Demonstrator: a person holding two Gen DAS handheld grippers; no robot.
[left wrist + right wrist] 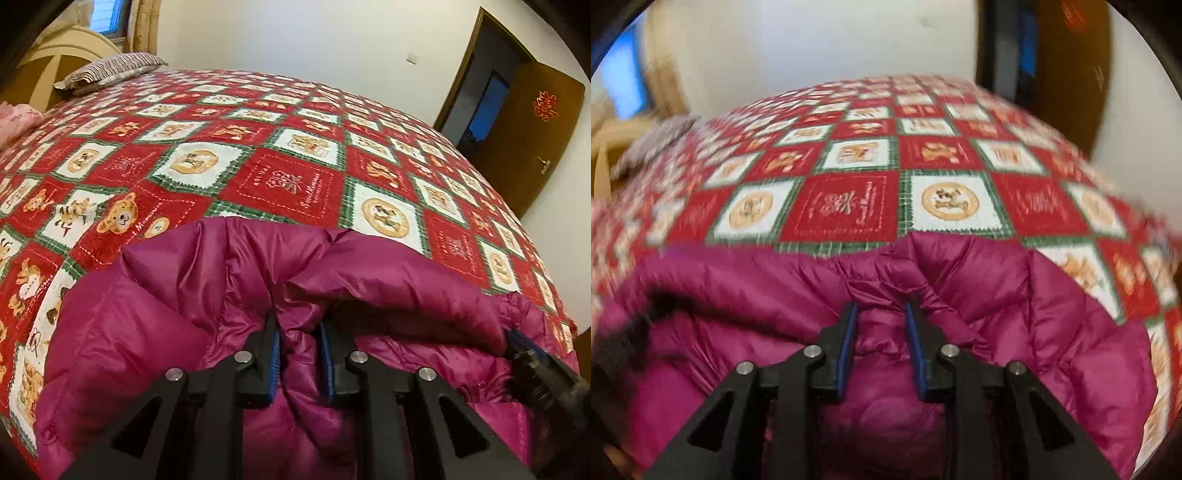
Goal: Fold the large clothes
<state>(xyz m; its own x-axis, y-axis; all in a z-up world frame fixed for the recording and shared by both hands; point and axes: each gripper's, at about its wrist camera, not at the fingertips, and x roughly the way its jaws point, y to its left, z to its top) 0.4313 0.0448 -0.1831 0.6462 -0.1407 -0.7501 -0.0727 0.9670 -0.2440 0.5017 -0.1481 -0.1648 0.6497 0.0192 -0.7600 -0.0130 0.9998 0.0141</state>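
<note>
A puffy magenta down jacket [388, 273] lies at the near edge of a bed covered by a red, white and green bear-patterned quilt [258, 147]. My left gripper [300, 332] is shut on a bunched ridge of the jacket, with fabric filling the gap between its blue pads. In the same view my right gripper [524, 347] meets the jacket's right edge. The blurred right wrist view shows the right gripper [880, 317] closed on a gathered fold of the jacket [1052, 295], with creases running out from its tips. A dark blur at far left there is the left gripper [628, 332].
A striped pillow [110, 70] lies against the cream headboard [66, 48] at the far left, with a pink cloth [18, 118] beside it. A brown door [524, 140] stands open at the right wall. The quilt [849, 199] stretches beyond the jacket.
</note>
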